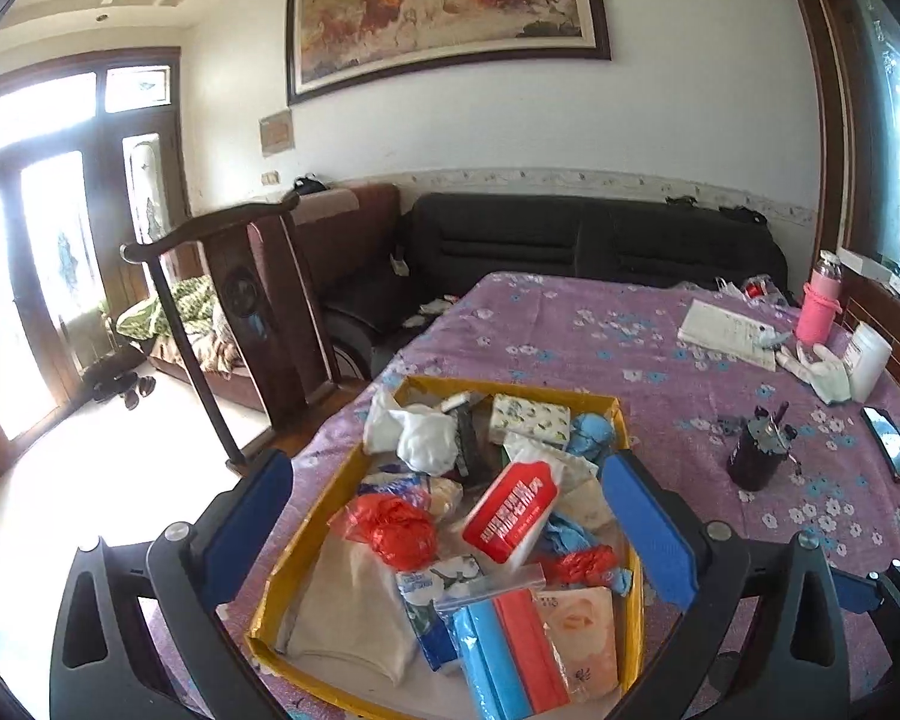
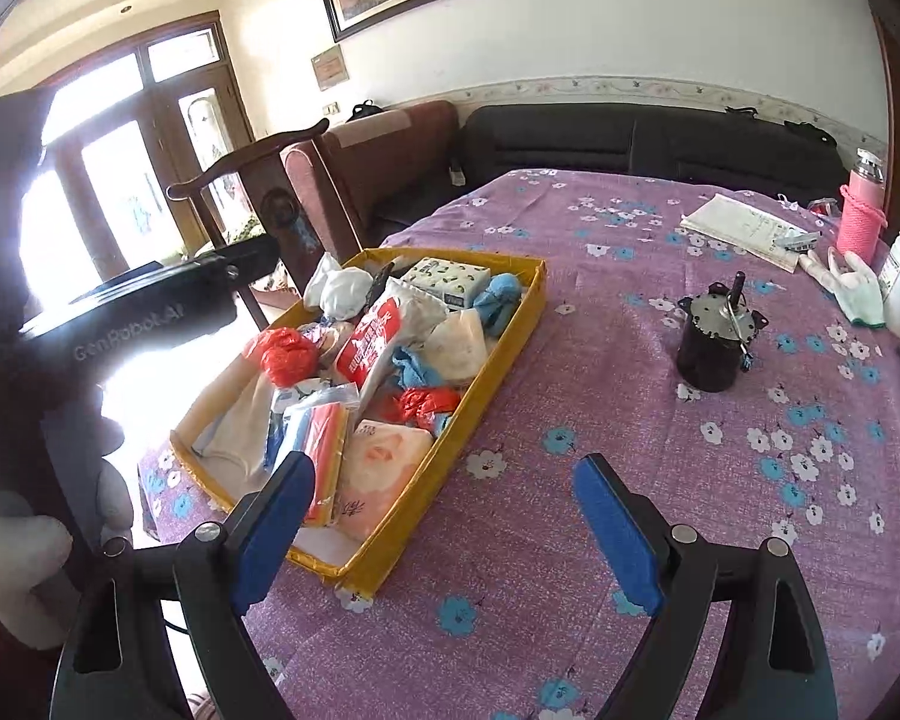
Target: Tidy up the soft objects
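Observation:
A yellow cardboard box (image 1: 510, 389) (image 2: 480, 257) sits on the purple flowered tablecloth, heaped with soft things. Among them are a red-and-white tissue pack (image 1: 510, 507) (image 2: 369, 339), a red plastic bag (image 1: 396, 525) (image 2: 282, 354), a pink tissue pack (image 1: 582, 630) (image 2: 384, 456), blue cloths and a beige cloth (image 1: 348, 606). My left gripper (image 1: 450, 522) hangs open above the box's near half, nothing between its blue pads. My right gripper (image 2: 447, 525) stands open over the box's near right corner and the cloth beside it, holding nothing.
On the table right of the box stand a black cylindrical motor (image 2: 714, 342), a phone (image 1: 888, 444), a pink bottle (image 2: 861, 216), a white glove (image 2: 852, 285), papers and a white jar. A wooden chair (image 1: 210, 324) and sofas lie beyond the far edge.

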Demonstrator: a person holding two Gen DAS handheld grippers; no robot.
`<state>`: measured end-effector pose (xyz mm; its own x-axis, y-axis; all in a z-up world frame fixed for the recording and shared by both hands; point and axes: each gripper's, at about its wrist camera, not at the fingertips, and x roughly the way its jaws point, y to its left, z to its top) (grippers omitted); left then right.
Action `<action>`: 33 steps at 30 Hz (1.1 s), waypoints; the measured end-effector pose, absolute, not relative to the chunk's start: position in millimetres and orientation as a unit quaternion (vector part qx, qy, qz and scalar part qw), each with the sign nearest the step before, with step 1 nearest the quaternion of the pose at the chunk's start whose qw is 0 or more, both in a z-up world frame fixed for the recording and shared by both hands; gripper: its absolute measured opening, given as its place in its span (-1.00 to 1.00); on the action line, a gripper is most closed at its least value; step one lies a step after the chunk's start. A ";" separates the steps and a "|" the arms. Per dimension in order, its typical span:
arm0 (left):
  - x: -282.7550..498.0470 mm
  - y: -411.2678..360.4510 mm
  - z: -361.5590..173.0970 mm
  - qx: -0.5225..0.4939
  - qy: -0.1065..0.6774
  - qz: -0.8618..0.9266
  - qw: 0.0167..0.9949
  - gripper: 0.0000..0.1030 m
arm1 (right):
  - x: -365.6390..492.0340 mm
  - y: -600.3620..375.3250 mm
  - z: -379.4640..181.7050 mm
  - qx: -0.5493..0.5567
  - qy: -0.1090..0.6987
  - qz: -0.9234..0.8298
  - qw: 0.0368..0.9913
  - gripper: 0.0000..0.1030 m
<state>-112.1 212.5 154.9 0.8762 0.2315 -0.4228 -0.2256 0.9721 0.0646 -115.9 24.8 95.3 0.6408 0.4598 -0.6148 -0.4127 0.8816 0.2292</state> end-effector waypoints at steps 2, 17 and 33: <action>-140.3 212.5 169.4 0.005 0.155 0.154 0.976 1.00 | -117.7 17.2 94.2 0.040 0.348 0.235 0.907 0.79; -157.7 187.6 144.1 -0.037 0.202 0.111 0.972 1.00 | -134.8 -18.8 88.3 0.023 0.335 0.181 0.924 0.80; -127.6 84.4 105.9 0.032 0.307 0.047 0.950 1.00 | -135.6 -91.1 86.3 0.015 0.354 0.120 0.928 0.80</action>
<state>-127.6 84.4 105.9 0.8075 0.1095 -0.5796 -0.0703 0.9935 0.0897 -135.6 -91.1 86.3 0.7212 0.2324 -0.6526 -0.2113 0.9710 0.1122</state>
